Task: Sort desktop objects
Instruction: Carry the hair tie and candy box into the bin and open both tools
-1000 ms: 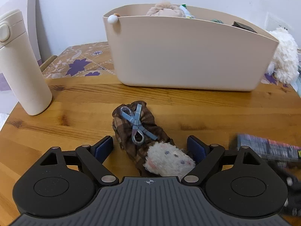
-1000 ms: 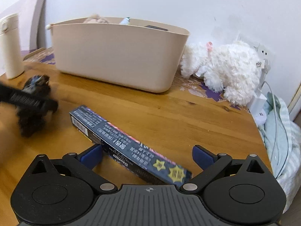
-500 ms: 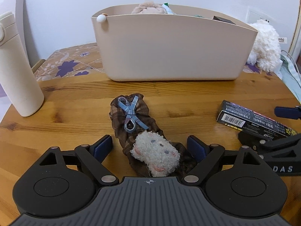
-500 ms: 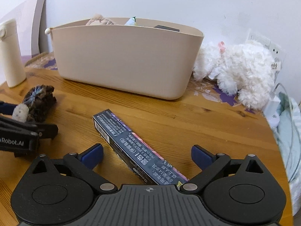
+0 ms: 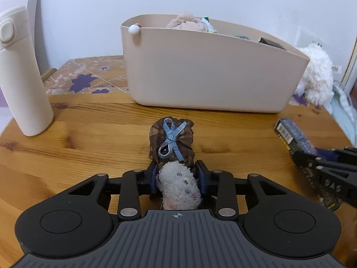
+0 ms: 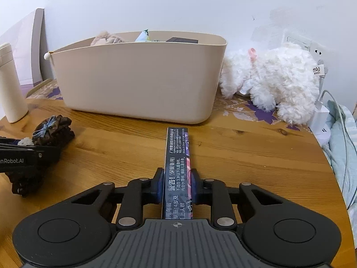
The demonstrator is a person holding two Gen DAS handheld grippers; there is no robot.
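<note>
On the near part of the round wooden table [image 6: 256,156], both grippers have just been closing: the left gripper [image 5: 177,178] now clamps the brown plaid plush doll with a blue ribbon [image 5: 171,143], and the right gripper [image 6: 176,184] clamps the long dark printed box [image 6: 177,156]. Both look ready to lift toward the beige plastic bin [image 6: 138,78] at the far side, which already holds a tan plush, a green-edged packet and a dark box.

Readable print

The box [image 6: 177,169] bore Chinese warning text; the left gripper [image 6: 20,156] read "nRobot.AI".
</note>
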